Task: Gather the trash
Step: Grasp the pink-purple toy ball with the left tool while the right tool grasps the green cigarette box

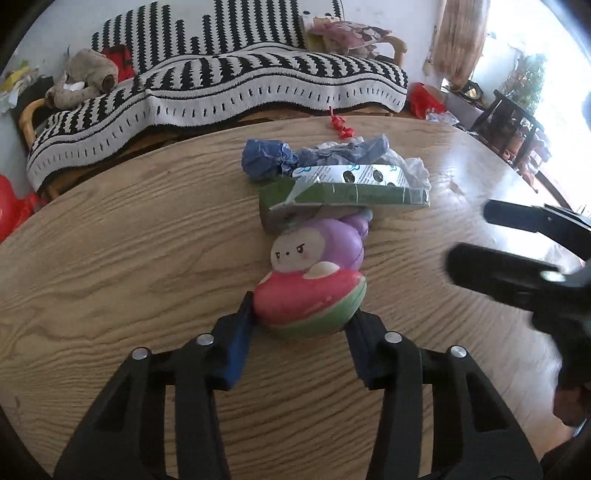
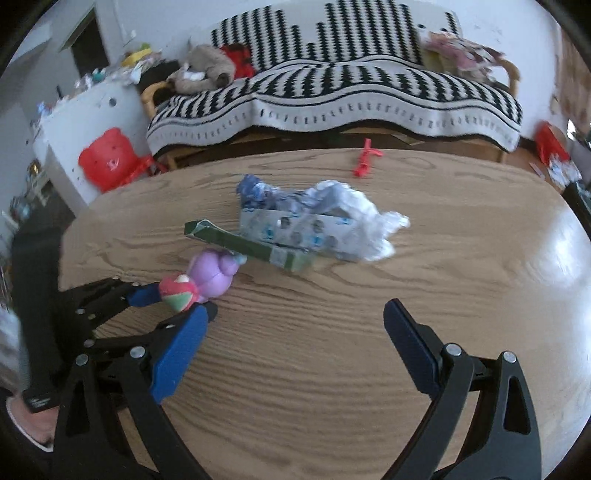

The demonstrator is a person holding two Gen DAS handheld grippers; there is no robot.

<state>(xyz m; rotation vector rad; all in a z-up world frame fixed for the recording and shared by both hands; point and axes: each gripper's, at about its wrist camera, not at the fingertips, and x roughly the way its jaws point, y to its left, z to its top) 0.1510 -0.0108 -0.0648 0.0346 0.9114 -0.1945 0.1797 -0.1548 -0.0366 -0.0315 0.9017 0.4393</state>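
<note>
left wrist view looks down on a wooden table (image 1: 110, 258) where one squishy toy (image 1: 314, 280) lies lengthwise, its red and green base toward the camera and its purple head pointing away toward the trash pile. the left gripper (image 1: 301, 314) has its two blue pads pressed against the sides of that base, gripping the toy; the same hold shows in the right wrist view, at the left.

touching the toy's far end lies one flattened green carton (image 1: 354, 194), its long axis running crosswise to the toy. behind the carton sit one crumpled blue wrapper (image 1: 266, 157), one printed white box (image 1: 351, 173) with round holes, and one crumpled clear plastic bag (image 1: 415, 168), all heaped close together. one small red ribbon (image 1: 341, 123) lies apart near the table's far edge.

the right gripper (image 2: 295, 347) hovers over bare table near the toy, its jaws spread wide with nothing between them. the carton and the pile stand between it and the ribbon.

beyond the table is a sofa under a black and white striped blanket (image 1: 258, 81), with one stuffed animal (image 1: 85, 79) at its left end and a floral cushion (image 1: 347, 33) at its right.
</note>
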